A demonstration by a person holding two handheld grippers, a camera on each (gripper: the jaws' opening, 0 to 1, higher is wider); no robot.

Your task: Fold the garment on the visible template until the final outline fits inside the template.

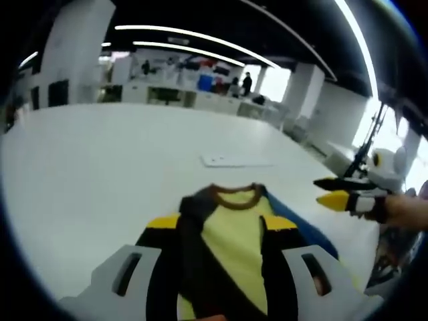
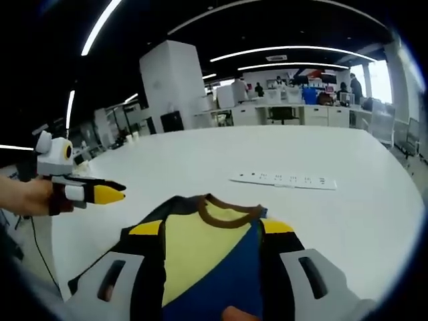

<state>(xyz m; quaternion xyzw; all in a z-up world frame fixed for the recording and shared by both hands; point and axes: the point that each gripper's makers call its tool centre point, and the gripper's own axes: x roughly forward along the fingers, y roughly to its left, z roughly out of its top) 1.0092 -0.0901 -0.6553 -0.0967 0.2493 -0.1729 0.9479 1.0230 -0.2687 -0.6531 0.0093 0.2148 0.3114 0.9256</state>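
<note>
I had the garment lying on the white counter, just ahead of both tongs, its brown collar pointing away from me. It showed a yellow front with dark sleeves or side panels, and a blue part lay across or beneath it; I could not tell whether that was a fold of the cloth or the template. My left tongs stood apart over its near end, holding nothing. My right tongs were likewise spread and empty above the hem side. A white power strip lay well beyond the collar. I judged the cloth light, limp and prone to bunching, so I reckoned on pinching it at an outer edge or sleeve seam, one layer only, and carrying it over slowly.
</note>
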